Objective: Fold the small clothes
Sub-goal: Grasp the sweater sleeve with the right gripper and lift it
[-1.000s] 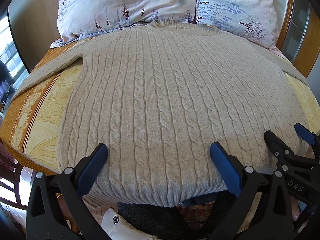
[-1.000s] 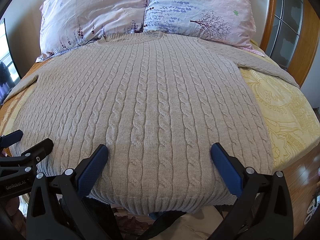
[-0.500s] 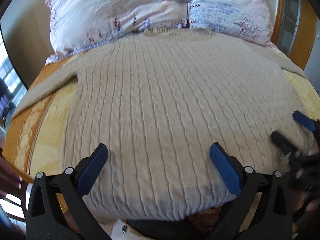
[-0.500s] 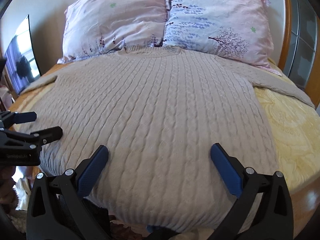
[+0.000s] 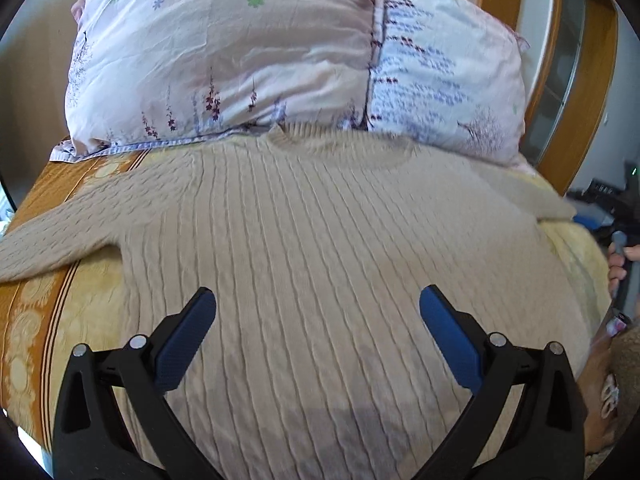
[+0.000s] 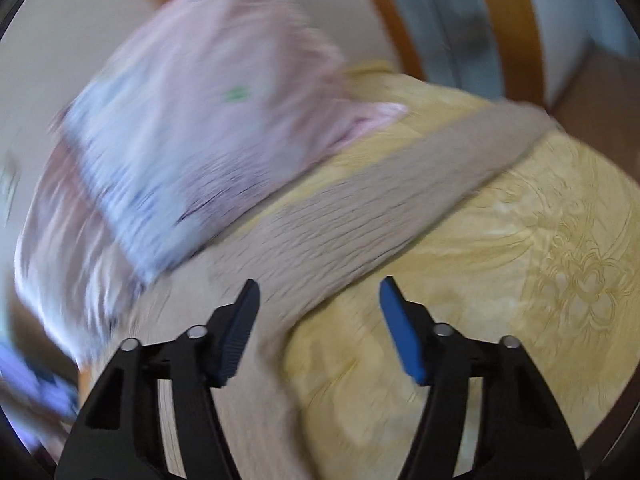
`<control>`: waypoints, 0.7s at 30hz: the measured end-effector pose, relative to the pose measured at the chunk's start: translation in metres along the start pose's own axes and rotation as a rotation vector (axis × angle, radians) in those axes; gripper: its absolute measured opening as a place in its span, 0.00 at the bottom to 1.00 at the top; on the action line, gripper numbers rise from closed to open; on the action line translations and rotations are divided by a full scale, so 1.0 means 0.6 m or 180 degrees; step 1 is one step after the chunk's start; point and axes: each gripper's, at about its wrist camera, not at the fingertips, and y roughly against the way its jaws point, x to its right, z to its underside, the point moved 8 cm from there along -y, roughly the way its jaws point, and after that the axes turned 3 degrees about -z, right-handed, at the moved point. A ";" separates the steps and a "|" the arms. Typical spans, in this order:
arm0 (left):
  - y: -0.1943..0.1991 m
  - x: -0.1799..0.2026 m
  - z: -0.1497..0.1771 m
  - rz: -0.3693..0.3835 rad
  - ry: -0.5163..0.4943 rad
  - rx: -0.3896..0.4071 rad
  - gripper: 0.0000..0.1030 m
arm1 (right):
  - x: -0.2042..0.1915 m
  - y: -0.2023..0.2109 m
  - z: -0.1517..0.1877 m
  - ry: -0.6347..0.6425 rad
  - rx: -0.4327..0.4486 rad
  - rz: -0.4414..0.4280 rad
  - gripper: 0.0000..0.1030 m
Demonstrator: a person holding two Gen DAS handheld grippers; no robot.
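A beige cable-knit sweater (image 5: 320, 248) lies flat on the bed, neck toward the pillows, sleeves spread to both sides. My left gripper (image 5: 318, 312) hovers open above its lower body, blue pads wide apart, nothing between them. In the blurred, tilted right wrist view, the sweater's right sleeve (image 6: 400, 196) runs diagonally across the yellow bedspread (image 6: 520, 300). My right gripper (image 6: 320, 304) is above the sleeve near the armpit; its jaws are closing, narrower than before, and the pads touch no cloth.
Two floral pillows (image 5: 224, 60) (image 5: 448, 80) lean at the head of the bed. A wooden headboard frame (image 5: 576, 92) rises at the right. A person's hand (image 5: 618, 264) shows at the right edge. The bed's left side has an orange patterned border (image 5: 24, 320).
My right gripper swung fast to the sweater's right sleeve, rolled, and its jaws narrowed. My left gripper moved forward and rose a little over the sweater's body; the right gripper left its view.
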 end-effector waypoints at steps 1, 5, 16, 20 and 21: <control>-0.005 -0.004 -0.010 -0.0005 0.0018 0.0018 0.98 | 0.020 -0.012 -0.012 -0.0151 -0.0004 0.0074 0.49; -0.018 -0.017 -0.038 -0.0028 0.0017 0.0102 0.98 | 0.078 -0.043 -0.035 -0.0617 -0.0085 0.0216 0.44; -0.052 -0.018 -0.057 -0.0002 -0.0095 -0.0062 0.98 | 0.126 -0.061 -0.064 -0.0962 0.0039 0.0283 0.27; -0.062 -0.024 -0.057 0.0084 0.0037 -0.0135 0.98 | 0.134 -0.064 -0.074 -0.0969 0.0102 0.0305 0.17; -0.064 -0.026 -0.056 0.0110 0.0076 -0.0163 0.98 | 0.134 -0.066 -0.075 -0.0952 0.0111 0.0317 0.16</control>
